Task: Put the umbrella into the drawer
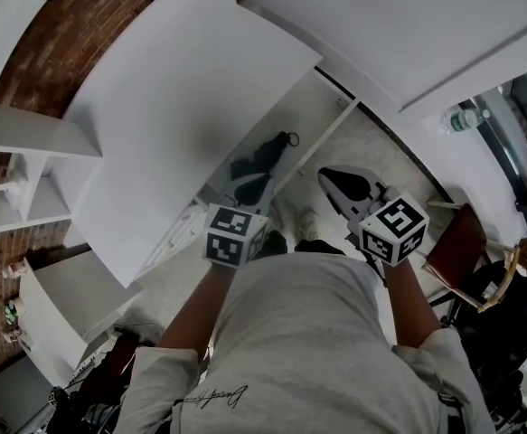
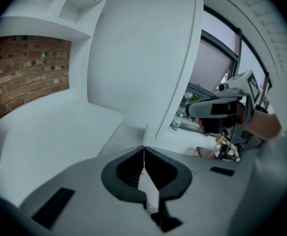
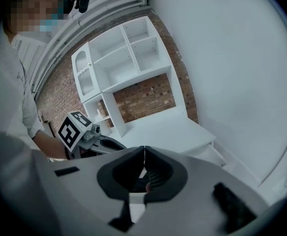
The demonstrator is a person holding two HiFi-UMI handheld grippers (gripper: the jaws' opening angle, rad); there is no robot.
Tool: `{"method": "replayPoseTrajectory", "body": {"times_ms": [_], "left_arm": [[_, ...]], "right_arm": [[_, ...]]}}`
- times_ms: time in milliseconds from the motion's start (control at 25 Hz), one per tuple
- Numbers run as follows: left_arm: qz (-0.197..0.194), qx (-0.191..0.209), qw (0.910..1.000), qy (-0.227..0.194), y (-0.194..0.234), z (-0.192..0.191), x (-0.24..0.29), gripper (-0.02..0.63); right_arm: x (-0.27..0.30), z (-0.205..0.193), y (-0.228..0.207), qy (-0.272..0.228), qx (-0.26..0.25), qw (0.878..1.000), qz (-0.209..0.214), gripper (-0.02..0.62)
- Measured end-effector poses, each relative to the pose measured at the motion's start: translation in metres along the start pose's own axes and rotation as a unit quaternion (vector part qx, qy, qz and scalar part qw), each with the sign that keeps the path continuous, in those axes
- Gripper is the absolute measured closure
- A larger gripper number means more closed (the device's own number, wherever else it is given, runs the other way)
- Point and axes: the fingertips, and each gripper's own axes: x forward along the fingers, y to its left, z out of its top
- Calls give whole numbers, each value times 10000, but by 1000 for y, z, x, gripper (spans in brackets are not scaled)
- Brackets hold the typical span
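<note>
Grey shirt (image 1: 308, 351) fills the bottom of my head view, closest of all. Ahead of both claws and off to their left I see the big white counter top (image 1: 182, 107). Further left of the left claw (image 1: 248, 188), white shelves (image 1: 19, 179) stand against a red brick wall (image 1: 73, 43). Under the counter's edge, right in front of the claws, the white drawer (image 1: 322, 98) is open. The black umbrella (image 1: 261, 163) lies folded inside the drawer. It is just past the tip of the left claw and to the left of the right claw (image 1: 328, 177). I cannot tell if the left claw touches it. The left claw is pressed together with nothing in it. The right claw is pressed together too and holds nothing. The two claws sit side by side, a little apart. Far off to the right of the right claw, a small water bottle (image 1: 462, 118) is on a white ledge (image 1: 480, 75).
</note>
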Motion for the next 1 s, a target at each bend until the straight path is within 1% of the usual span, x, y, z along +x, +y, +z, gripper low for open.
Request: {"method": "replayPoseTrajectory", "body": {"times_ms": [160,320,680,1000], "left_arm": [[-252,-32,9995,-190,-12,14,-6,588],[-237,52,9993,-283,-16,19,-10,588],[-210,-54,9990,-384,-16,18,-16,588],[-152,-53,9989,-448,-12,19,-23,588]], "right_arm": [[-3,2,2,-20,-62,10000,2,568],[-6,0,4,4,-105,9999,-9,568],[-6,-1,10,-25,-47,10000,36,568],[-1,-1,15,12,-65,9999,106,568]]}}
